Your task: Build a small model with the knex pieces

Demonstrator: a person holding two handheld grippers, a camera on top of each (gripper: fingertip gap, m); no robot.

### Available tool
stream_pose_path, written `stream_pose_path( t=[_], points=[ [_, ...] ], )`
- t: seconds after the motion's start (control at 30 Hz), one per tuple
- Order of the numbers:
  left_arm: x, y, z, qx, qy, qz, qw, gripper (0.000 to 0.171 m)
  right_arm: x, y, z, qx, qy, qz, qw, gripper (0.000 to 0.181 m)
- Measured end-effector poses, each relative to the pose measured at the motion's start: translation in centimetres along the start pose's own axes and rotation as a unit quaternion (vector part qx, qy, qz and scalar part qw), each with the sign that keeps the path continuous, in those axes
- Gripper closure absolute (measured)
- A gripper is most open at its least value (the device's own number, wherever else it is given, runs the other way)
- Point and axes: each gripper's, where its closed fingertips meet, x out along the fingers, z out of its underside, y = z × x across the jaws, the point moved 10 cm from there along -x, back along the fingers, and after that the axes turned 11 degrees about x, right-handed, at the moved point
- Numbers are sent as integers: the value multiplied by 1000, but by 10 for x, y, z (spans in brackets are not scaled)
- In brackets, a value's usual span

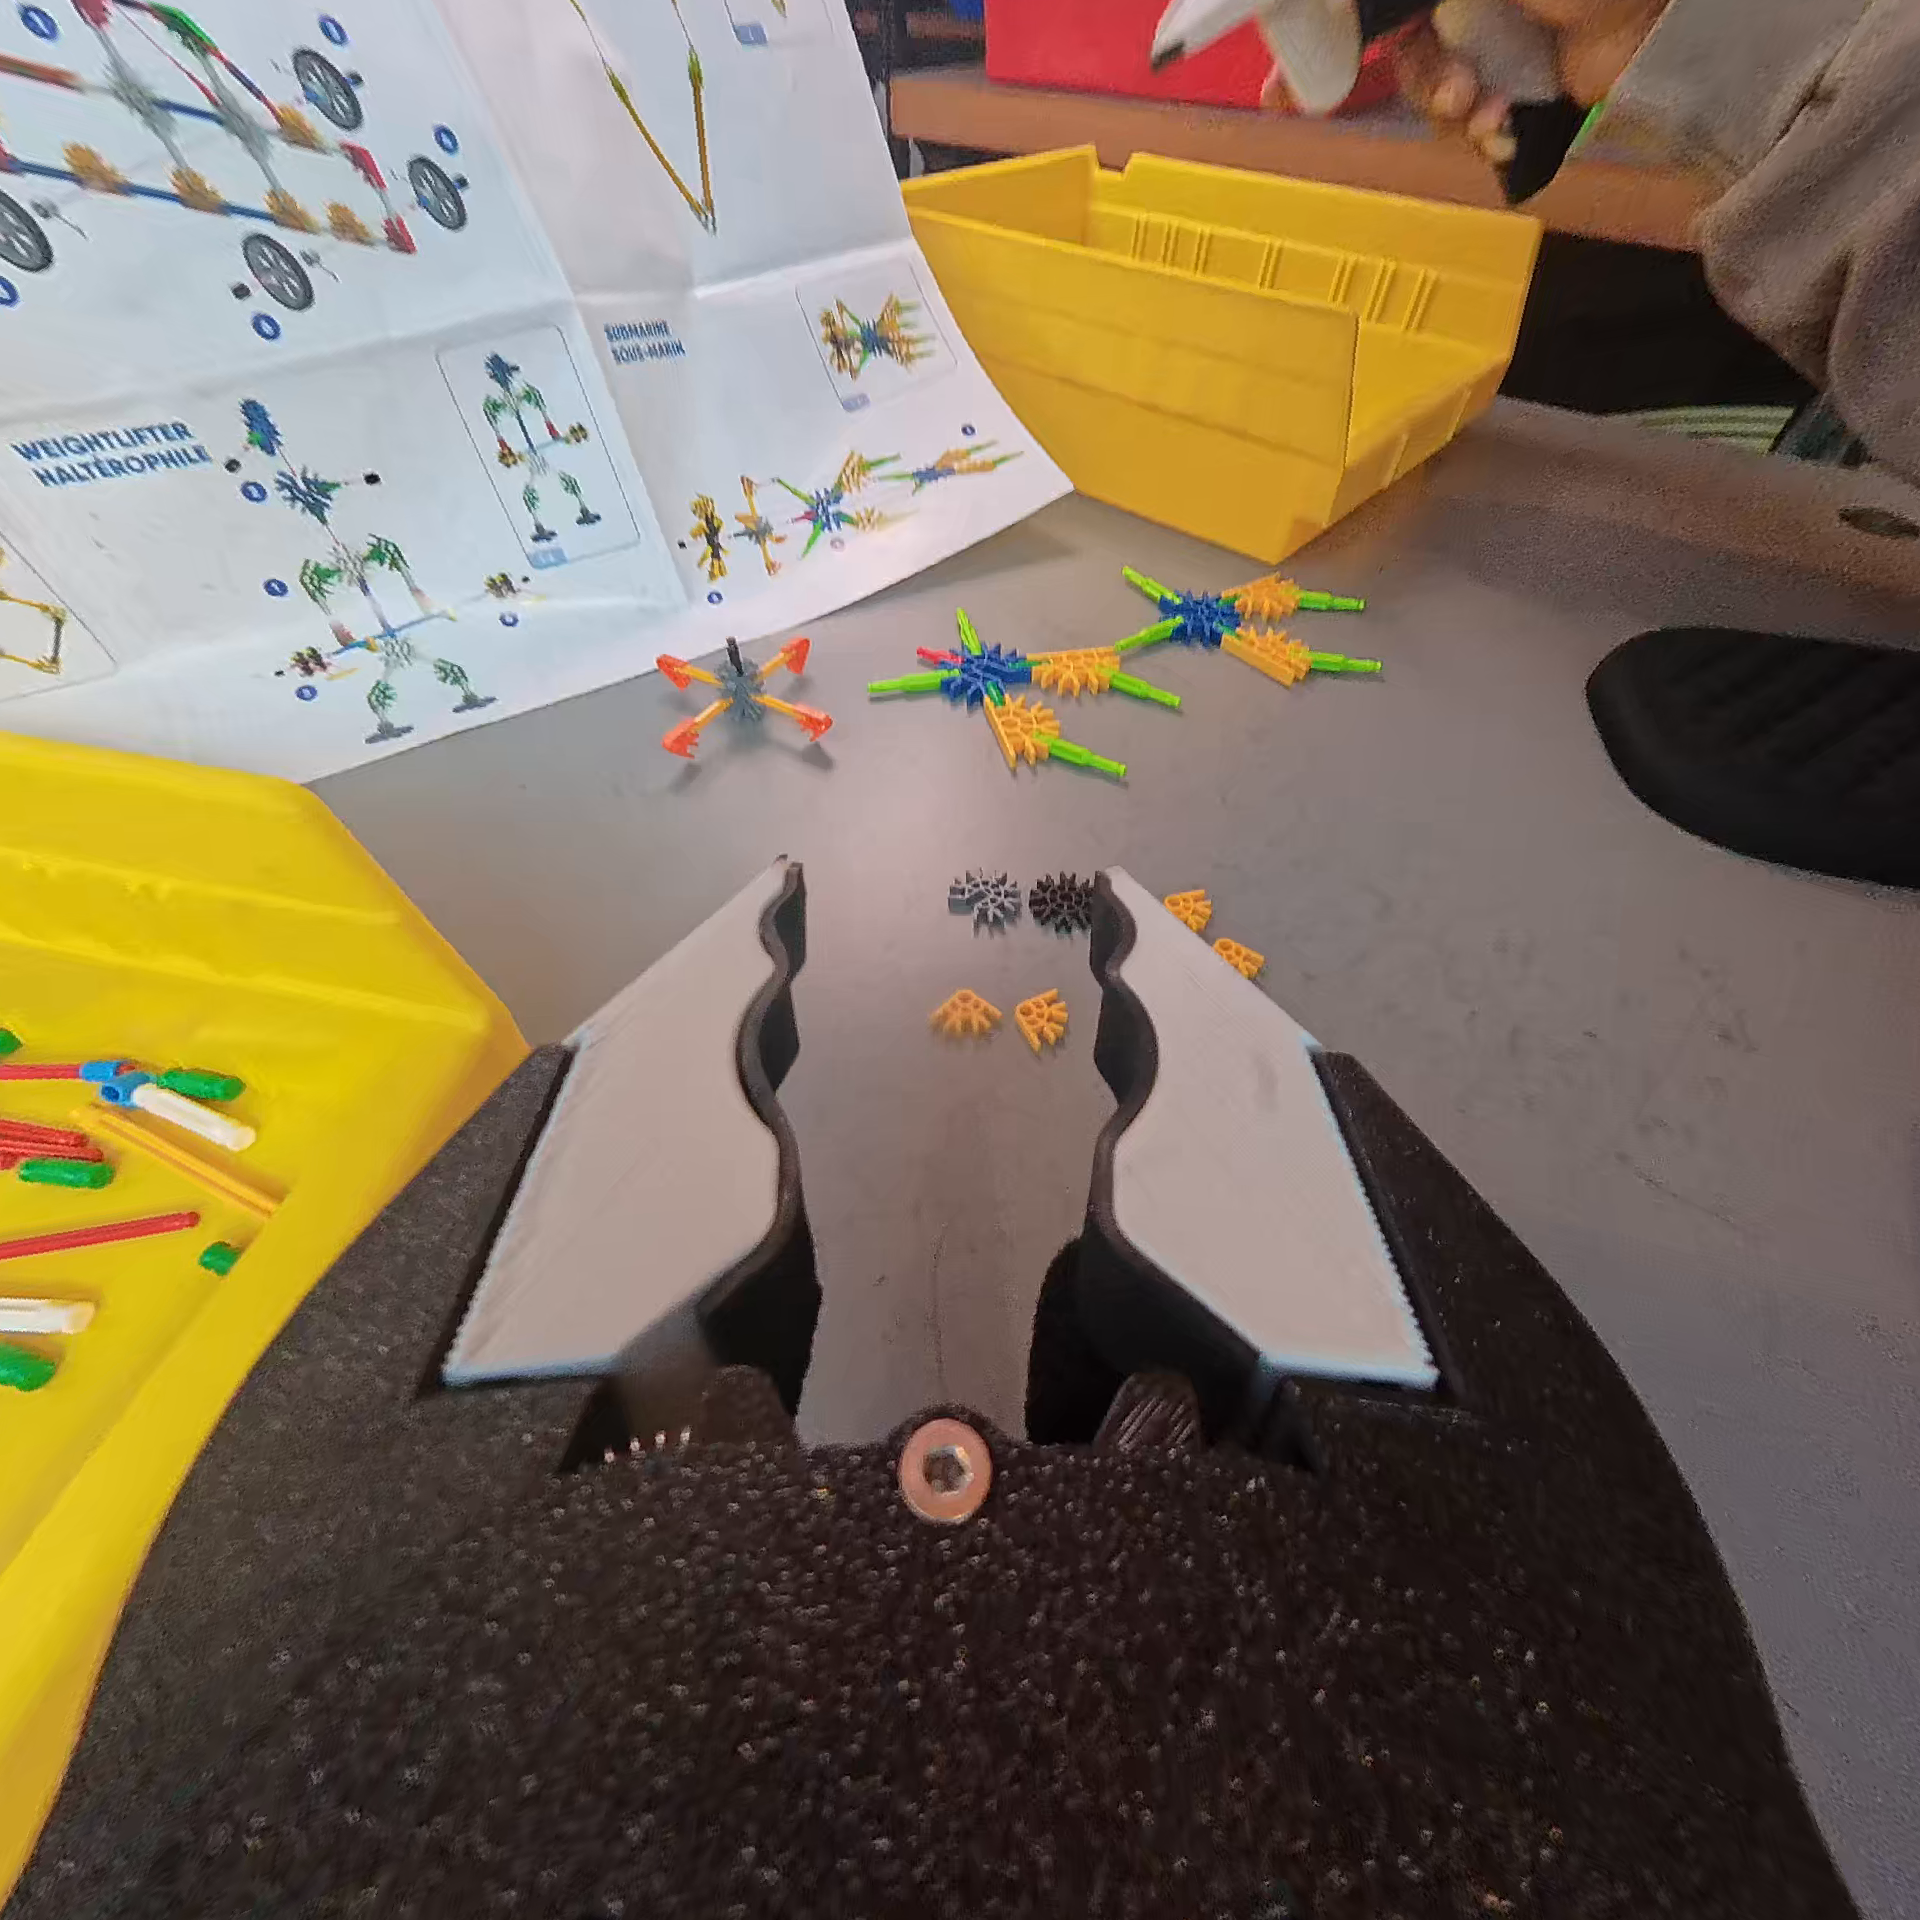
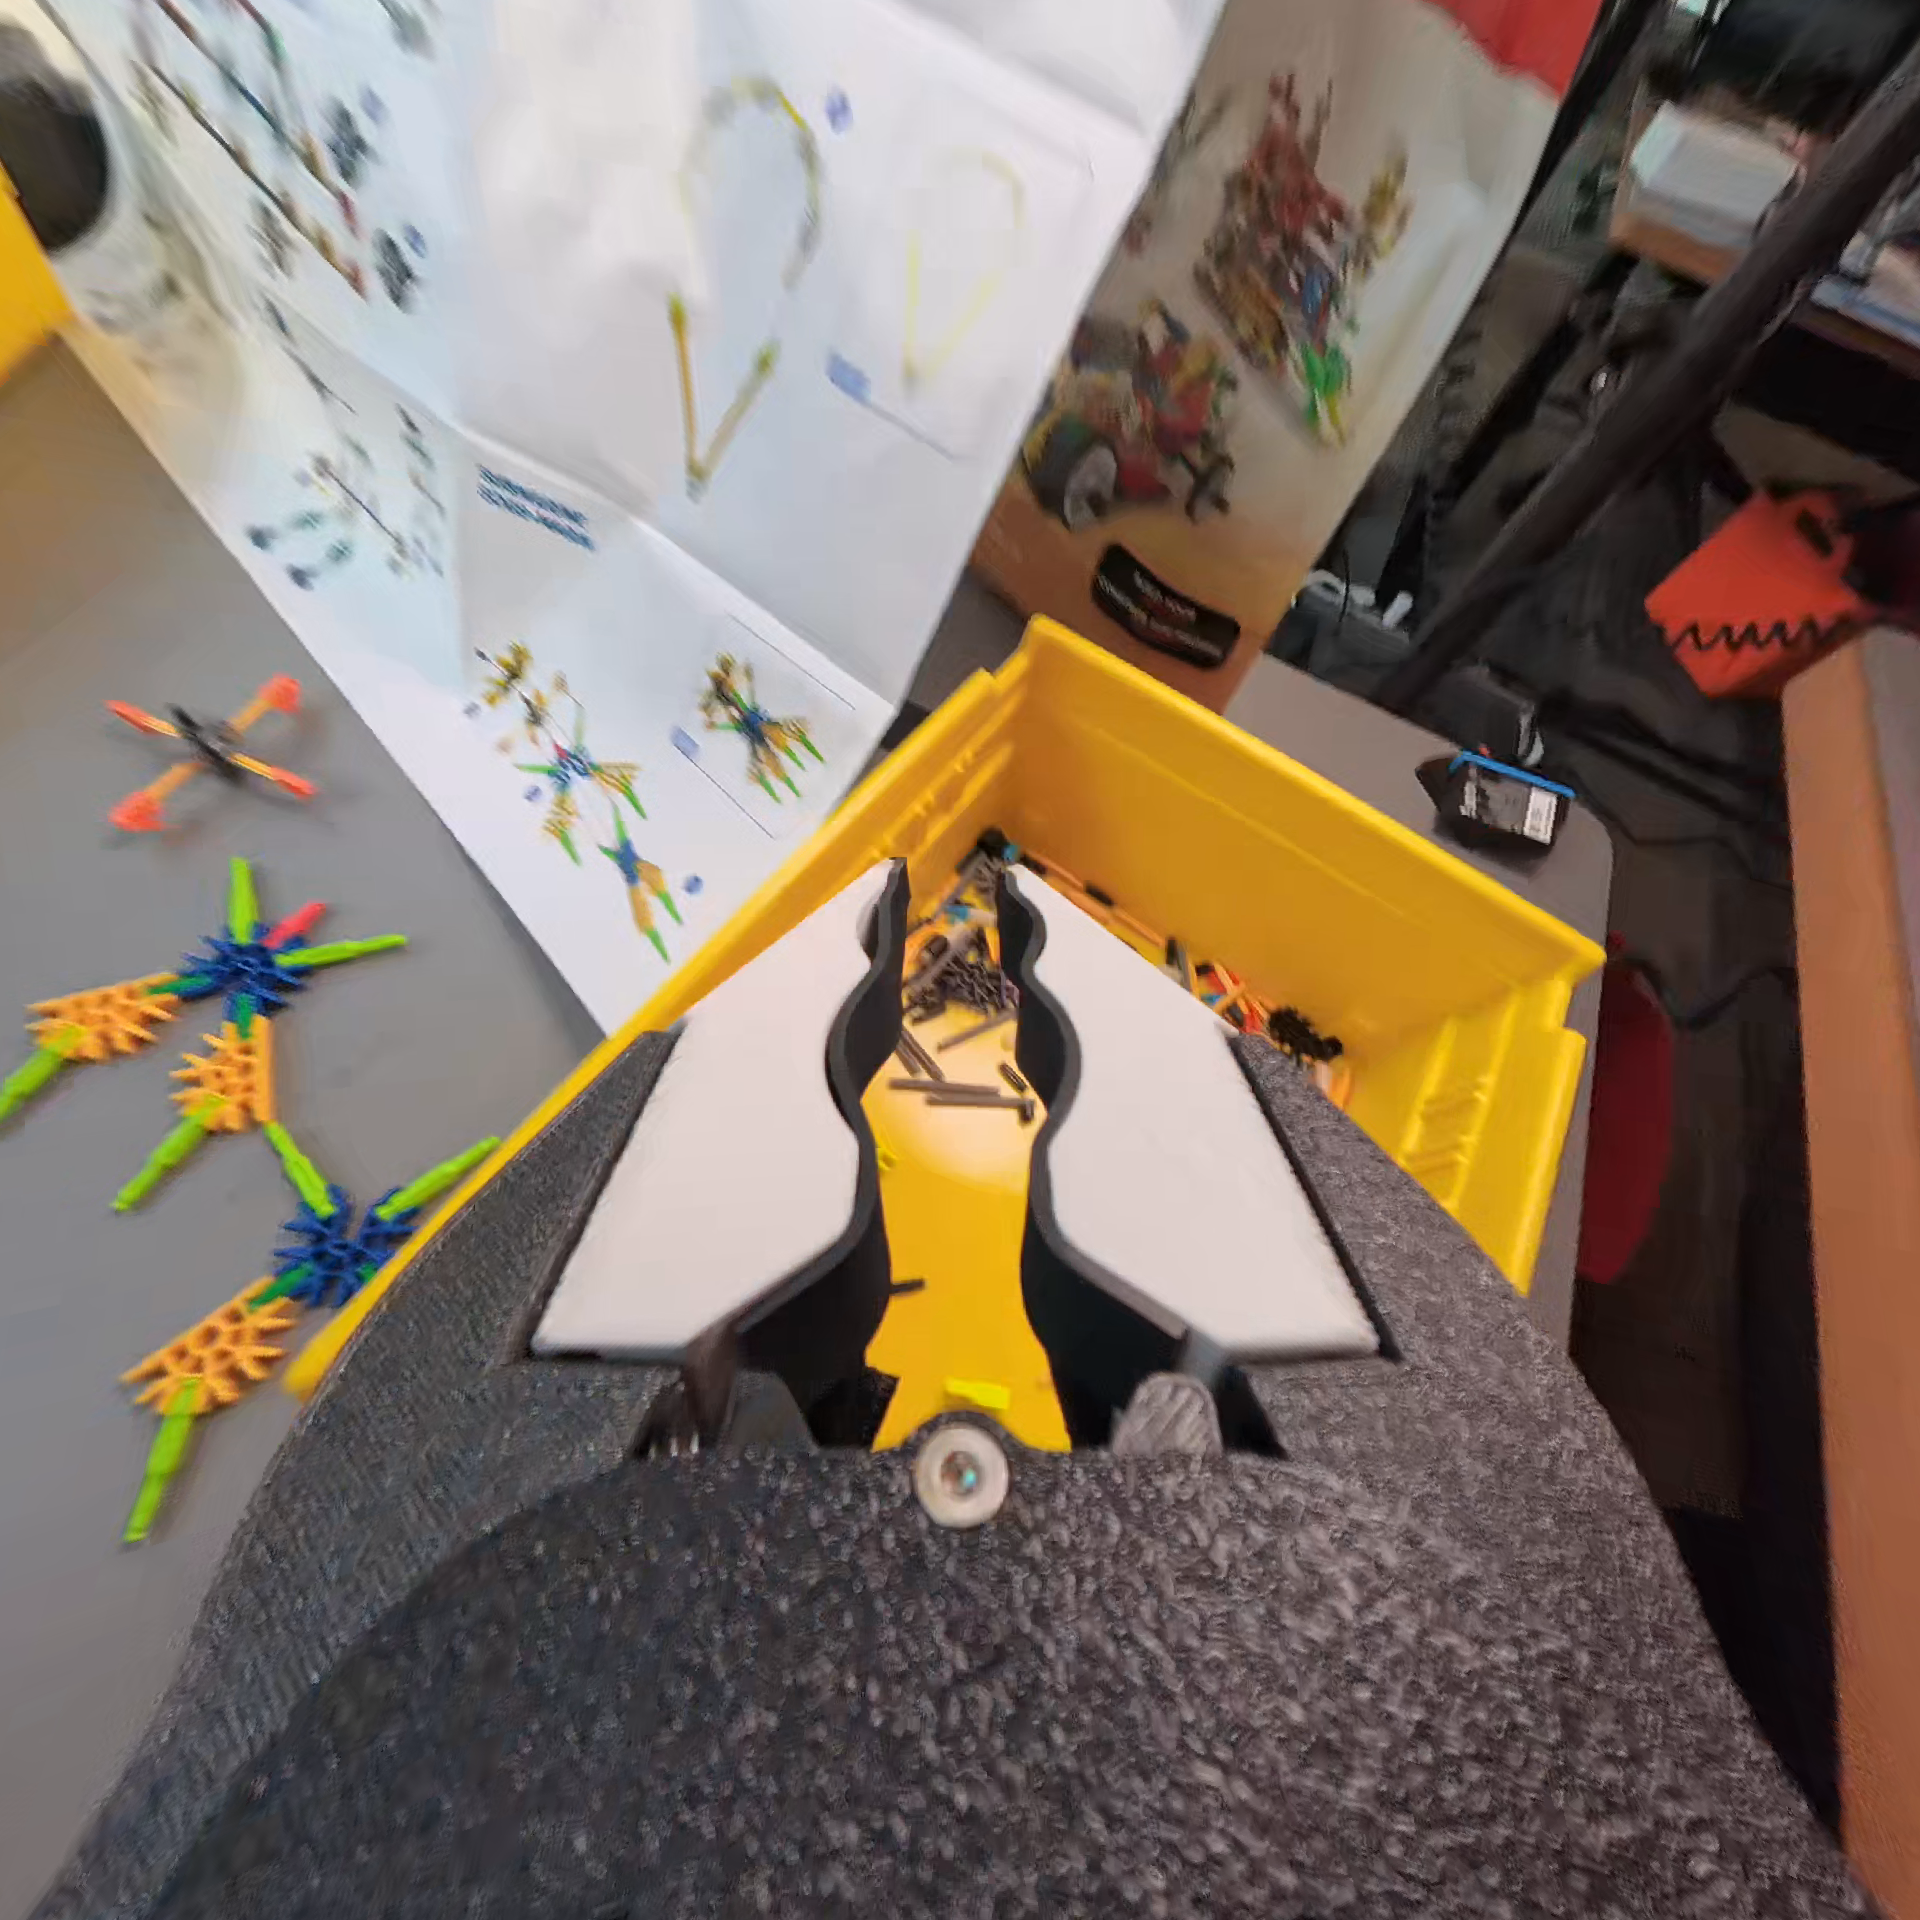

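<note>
My left gripper (image 1: 945, 883) is open and empty, low over the grey table (image 1: 1455, 1143). Near its tips lie a grey connector (image 1: 983, 899), a black connector (image 1: 1062, 902) and small yellow connectors (image 1: 1003, 1016). Beyond them lie two blue, yellow and green assemblies (image 1: 1023, 691) and an orange-tipped cross piece (image 1: 743, 694). My right gripper (image 2: 954, 878) hangs over a yellow bin (image 2: 1247, 831) of small dark and orange parts (image 2: 956, 977). Its jaws stand a narrow gap apart with nothing between them.
A folded instruction sheet (image 1: 416, 364) leans at the back left. A second yellow bin (image 1: 156, 1039) with rods sits at the left. A black pad (image 1: 1766, 748) lies at the right. A person's sleeve (image 1: 1818, 187) shows at the top right. A printed box (image 2: 1226, 364) stands behind the bin. From my left tips it is roughly 10 cm to the black connector (image 1: 1062, 902); from my right, 35 cm. Measured from the fingertips, the orange-tipped cross piece (image 1: 743, 694) is 15 cm or so from the left gripper and 30 cm from the right. The right camera catches it too, in the right wrist view (image 2: 194, 750).
</note>
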Motion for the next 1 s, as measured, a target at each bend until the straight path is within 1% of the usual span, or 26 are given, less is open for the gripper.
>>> stream_pose_path(
  t=[0.03, 0.1, 0.17, 0.3, 0.43, 0.53, 0.57, 0.7, 0.8, 0.87, 0.93, 1.0],
  points=[
    [-2, -1, -1, -2, 17, -5, 1000, 116, 12, 13, 6, -1, -35, 11, 999, 166],
    [-4, -4, -1, -5, 39, -17, 999, 116, 36, 31, 22, -3, -103, 12, 995, 166],
    [-3, -8, 3, -9, 44, -32, 998, 116, 56, 42, 34, -3, -141, 11, 990, 166],
    [2, -11, 5, -20, 42, -48, 998, 117, 90, 49, 48, 13, -163, -22, 986, 169],
    [6, -11, 6, -17, 31, -64, 997, 117, 120, 50, 55, 6, -179, -46, 983, 171],
    [5, -14, 9, -21, 24, -75, 997, 117, 137, 48, 61, -19, -199, -40, 979, 174],
    [4, -15, 9, -23, 24, -78, 996, 117, 137, 47, 60, -20, -188, -46, 981, 177],
    [3, -17, 10, -30, 26, -78, 996, 118, 127, 43, 65, -42, -204, -59, 976, 180],
    [4, -17, 10, -28, 24, -68, 997, 118, 114, 37, 72, -36, -250, -104, 962, 180],
    [5, -17, 10, -25, 24, -62, 997, 118, 109, 36, 72, -39, -255, -115, 959, 180],
    [5, -16, 9, -23, 24, -59, 998, 118, 107, 37, 64, -22, -237, -122, 964, 180],
    [5, -16, 9, -22, 27, -59, 998, 118, 110, 43, 51, 7, -197, -111, 974, 180]
  ],
)
